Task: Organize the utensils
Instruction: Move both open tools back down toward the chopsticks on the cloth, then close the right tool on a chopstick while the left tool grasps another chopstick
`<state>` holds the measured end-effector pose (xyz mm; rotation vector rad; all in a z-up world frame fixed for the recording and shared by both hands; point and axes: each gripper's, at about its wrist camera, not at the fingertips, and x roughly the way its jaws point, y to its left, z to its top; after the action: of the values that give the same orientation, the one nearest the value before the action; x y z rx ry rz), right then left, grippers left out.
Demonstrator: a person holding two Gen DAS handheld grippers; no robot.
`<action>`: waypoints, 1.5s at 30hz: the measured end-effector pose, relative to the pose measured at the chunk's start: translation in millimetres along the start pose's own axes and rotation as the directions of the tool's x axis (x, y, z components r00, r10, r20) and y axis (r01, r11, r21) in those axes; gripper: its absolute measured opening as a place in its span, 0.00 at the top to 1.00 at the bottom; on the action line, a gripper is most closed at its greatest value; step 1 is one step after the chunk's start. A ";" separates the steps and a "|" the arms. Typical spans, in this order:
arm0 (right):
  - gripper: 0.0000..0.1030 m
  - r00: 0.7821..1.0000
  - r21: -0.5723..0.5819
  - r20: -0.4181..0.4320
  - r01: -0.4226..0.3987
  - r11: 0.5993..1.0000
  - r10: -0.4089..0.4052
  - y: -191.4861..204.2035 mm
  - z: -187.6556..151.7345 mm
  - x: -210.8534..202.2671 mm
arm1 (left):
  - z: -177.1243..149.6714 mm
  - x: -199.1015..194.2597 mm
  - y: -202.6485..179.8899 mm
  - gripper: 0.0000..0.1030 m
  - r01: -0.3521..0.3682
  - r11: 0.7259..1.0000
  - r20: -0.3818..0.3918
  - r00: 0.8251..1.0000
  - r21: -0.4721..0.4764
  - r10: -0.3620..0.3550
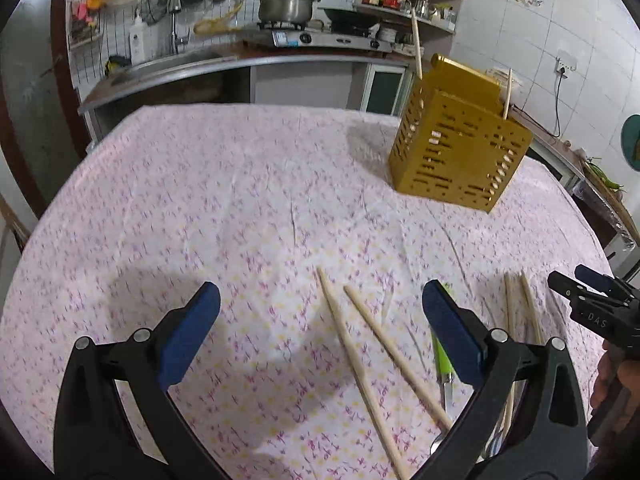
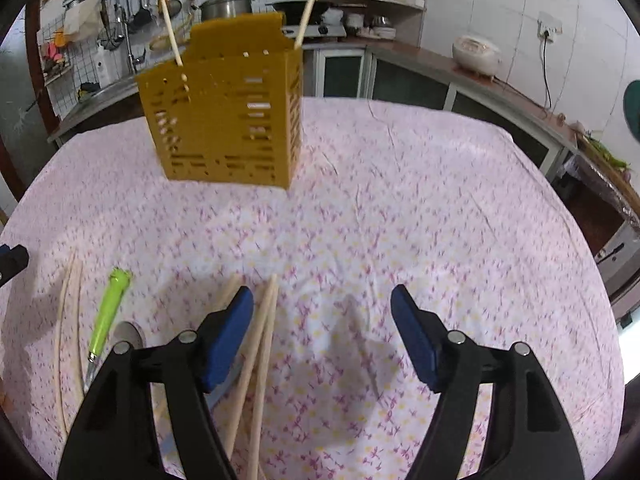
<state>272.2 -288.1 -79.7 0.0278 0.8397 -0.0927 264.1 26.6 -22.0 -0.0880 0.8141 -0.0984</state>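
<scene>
Left gripper [image 1: 320,320]: blue-padded jaws stand wide apart, nothing between the pads, pointing down at the pink floral tablecloth [image 1: 224,200]. Bare cloth lies ahead of its left jaw. Between the jaws, closer to the right one, lie two pale wooden chopsticks [image 1: 360,344], loose, fanning apart at their far tips. Just behind the right jaw lies a utensil with a lime-green plastic handle [image 1: 442,356], its metal end running under the gripper body; likely a knife or peeler, too much is hidden to say. Beyond that jaw lies a second pair of pale chopsticks [image 1: 516,304], close together.

Well ahead and to the right of the left jaws stands the mustard-yellow perforated plastic utensil caddy [image 1: 456,148], upright on the cloth. Two chopsticks stand in the caddy [image 1: 417,44], leaning in separate corners. That much looks done.

Right gripper [image 2: 322,320]: jaws spread, nothing between the pads, only cloth beneath the gap. The second chopstick pair passes just inside its left jaw and under it, not gripped. A rounded metal piece [image 2: 128,334], perhaps a spoon bowl, shows left of that jaw beside the green handle. The caddy stands well ahead, left of the jaw line.

Progress, as a judgement: early. Two sticks binned; at least four chopsticks, the green-handled tool and the metal piece remain on the table. Both grippers are low over the pile, unloaded, placed for the next pick.
</scene>
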 end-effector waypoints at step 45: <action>0.86 0.969 0.059 -0.183 -0.157 0.986 0.166 12.8 -8.1 36.3 | -13.0 57.6 -21.4 0.63 -0.078 0.993 -0.240 0.966 0.087 0.097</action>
<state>291.5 -277.5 -112.3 0.1486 1.0202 0.0455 292.8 -2.2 -69.9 0.0336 1.0574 -0.0577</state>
